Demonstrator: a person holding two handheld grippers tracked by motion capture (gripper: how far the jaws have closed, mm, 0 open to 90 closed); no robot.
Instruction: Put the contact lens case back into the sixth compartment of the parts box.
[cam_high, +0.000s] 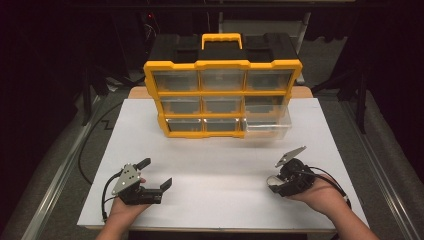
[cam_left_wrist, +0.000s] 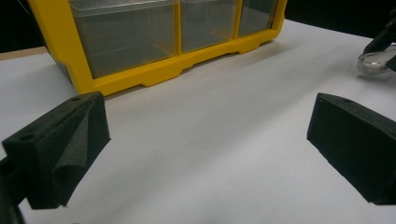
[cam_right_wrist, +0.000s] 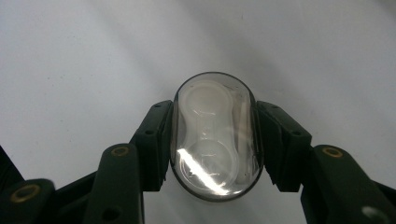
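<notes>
A yellow-and-black organiser (cam_high: 222, 92) with clear drawers stands at the back of the white table (cam_high: 220, 165); its lower right drawer (cam_high: 267, 127) is pulled out. My right gripper (cam_right_wrist: 215, 140) is shut on a clear oval case (cam_right_wrist: 215, 135) with two round white cups inside, both pads pressed on its long sides. That case (cam_high: 274, 182) sits low over the table at the front right in my right gripper (cam_high: 278, 181). My left gripper (cam_high: 156, 175) rests at the front left, jaws wide open with nothing between them. In the left gripper view, the organiser's bottom drawers (cam_left_wrist: 154, 28) lie ahead.
The organiser has a yellow handle (cam_high: 221, 40) on top. Bare white table lies between my hands and the organiser. The table's edges drop to a grey floor with a rail (cam_high: 60, 175) on the left. Black stands and cables surround the back.
</notes>
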